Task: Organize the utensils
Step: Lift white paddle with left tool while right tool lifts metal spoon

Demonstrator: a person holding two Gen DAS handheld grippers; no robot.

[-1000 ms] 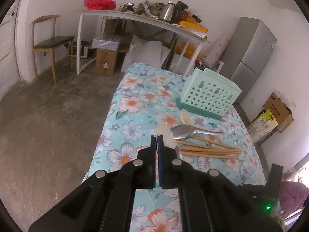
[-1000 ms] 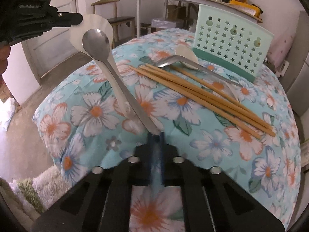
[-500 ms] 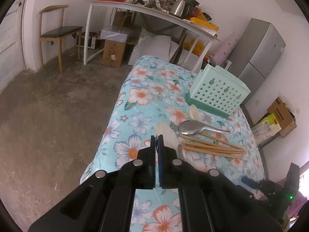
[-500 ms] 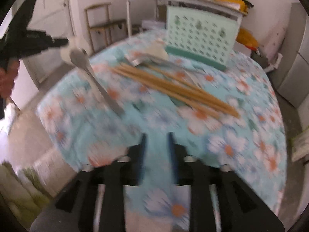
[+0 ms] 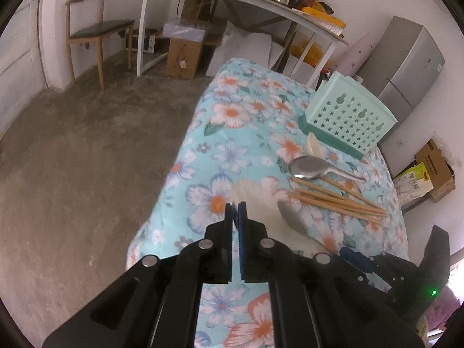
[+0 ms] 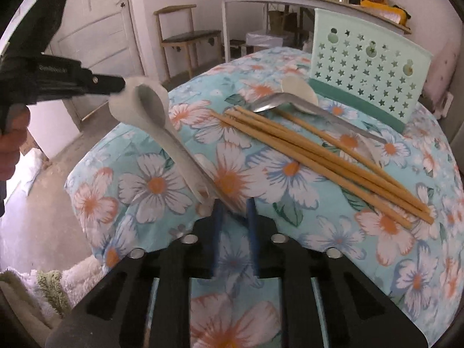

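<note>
— Gripping anything on the left?
— Yes, my left tool (image 5: 235,206) pinches the white spoon (image 6: 150,107) above the bench (image 6: 333,235). My right tool (image 6: 235,208) has just been closing around the metal spoon (image 5: 288,217) handle; pinched or not, I cannot tell.

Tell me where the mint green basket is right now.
In the right wrist view the mint green basket sits upper right, at the far end of the floral cloth, just behind the lying white spoon and beyond the chopsticks.
</note>
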